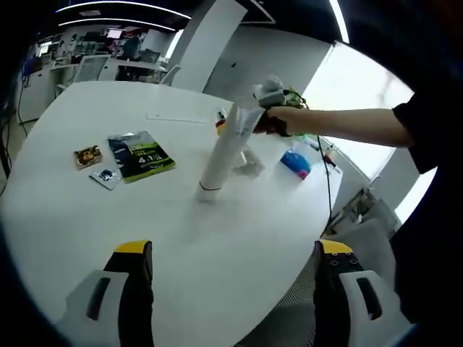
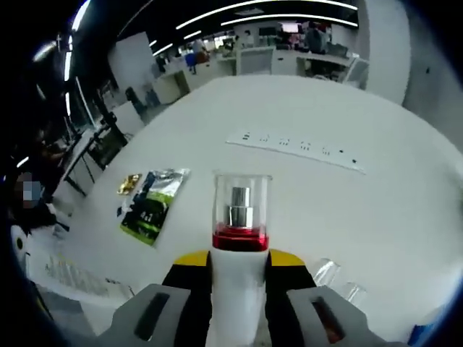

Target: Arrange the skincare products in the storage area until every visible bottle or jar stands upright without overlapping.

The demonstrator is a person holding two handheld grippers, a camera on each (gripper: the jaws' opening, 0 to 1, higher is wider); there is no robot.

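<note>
Two views inspected: left gripper view first, then right gripper view.
Left gripper view, own jaws: left gripper [image 1: 230, 260] stands wide apart over the white table [image 1: 87, 130], holding nothing.
Left gripper view, task item: tall white bottle [image 1: 226, 153] leans steeply, its capped end touching the table and its upper end clamped in the right gripper [image 1: 255, 117], carried by a hand [image 1: 283, 120].
Left gripper view, surroundings: green sachet [image 1: 141, 155] and small packets [image 1: 87, 155] lie well apart from the bottle; a blue item [image 1: 295, 163] sits beyond it.
Right gripper view, own jaws: right gripper [image 2: 239, 278] is closed on the white bottle, yellow pads pressed to both sides of the body.
Right gripper view, task item: clear cap [image 2: 241, 201] over a silver pump with a red collar [image 2: 240, 238], pointing forward.
Right gripper view, surroundings: white power strip [image 2: 296, 148] lies further off.
Step judged: standing the bottle upright.
Advice: rotate until the base faces down, lower squarely onto bare table away from the sachet, release only once it rests stable.
View difference: lean and table contact read from the left gripper view; cap detail and grip read from the right.
</note>
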